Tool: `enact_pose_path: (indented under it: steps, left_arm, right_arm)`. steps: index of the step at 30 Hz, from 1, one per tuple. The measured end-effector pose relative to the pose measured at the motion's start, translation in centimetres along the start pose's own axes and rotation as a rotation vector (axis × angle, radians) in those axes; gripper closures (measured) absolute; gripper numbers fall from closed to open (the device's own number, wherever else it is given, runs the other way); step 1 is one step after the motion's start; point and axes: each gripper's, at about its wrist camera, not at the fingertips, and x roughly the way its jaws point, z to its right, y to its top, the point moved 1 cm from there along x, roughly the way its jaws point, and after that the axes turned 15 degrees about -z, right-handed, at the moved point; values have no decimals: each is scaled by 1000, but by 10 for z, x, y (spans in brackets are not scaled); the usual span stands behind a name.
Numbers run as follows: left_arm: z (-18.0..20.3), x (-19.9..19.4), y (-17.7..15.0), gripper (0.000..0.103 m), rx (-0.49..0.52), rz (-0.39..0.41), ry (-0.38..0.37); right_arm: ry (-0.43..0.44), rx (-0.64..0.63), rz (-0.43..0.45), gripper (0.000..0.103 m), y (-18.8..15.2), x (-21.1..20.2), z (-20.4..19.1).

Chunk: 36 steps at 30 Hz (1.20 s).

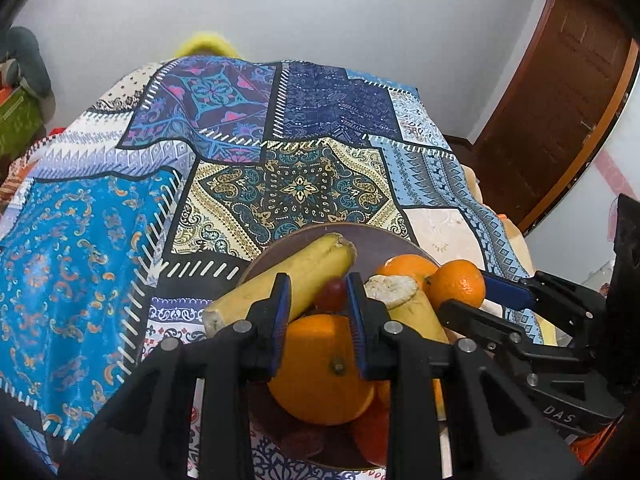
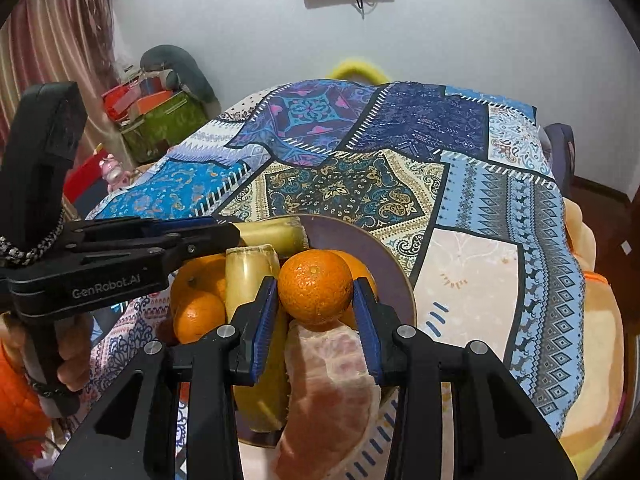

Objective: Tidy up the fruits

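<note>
The plate (image 1: 280, 248) is mostly hidden under fruit; the peeled segment (image 2: 332, 392) runs off the near edge; a red fruit (image 1: 332, 294) peeks between bananas.

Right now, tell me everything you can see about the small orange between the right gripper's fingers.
The small orange is round, bright orange, with dimpled peel and a tiny green stem scar facing up. It looks whole and unpeeled. It sits on top of the fruit pile in the brown plate, above a peeled pinkish citrus segment and beside a banana. The right gripper brackets it, both blue pads at its sides; whether it's lifted, I cannot tell.
</note>
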Motion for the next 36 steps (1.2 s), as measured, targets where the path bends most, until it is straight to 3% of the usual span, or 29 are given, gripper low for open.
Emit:
enact_pose_path:
  steps: [5, 8, 17, 26, 34, 36]
  left_arm:
    - [-1, -1, 0, 76, -5, -12, -13]
    - [0, -6, -4, 76, -1, -7, -4]
    - [6, -54, -21, 76, -6, 73, 15]
    - [43, -160, -59, 76, 47, 277, 44]
    - [80, -265, -121, 76, 121, 483, 69]
    - [86, -282, -136, 71, 130, 517, 75]
  right_arm:
    - [0, 0, -7, 65, 0, 0, 1]
    - [-3, 9, 0, 51, 0, -3, 1]
    - [-31, 21, 54, 50, -6, -35, -3]
    - [-79, 26, 236, 50, -21, -130, -34]
    - [-118, 13, 440, 50, -54, -223, -83]
    - [-121, 11, 476, 50, -63, -237, -93]
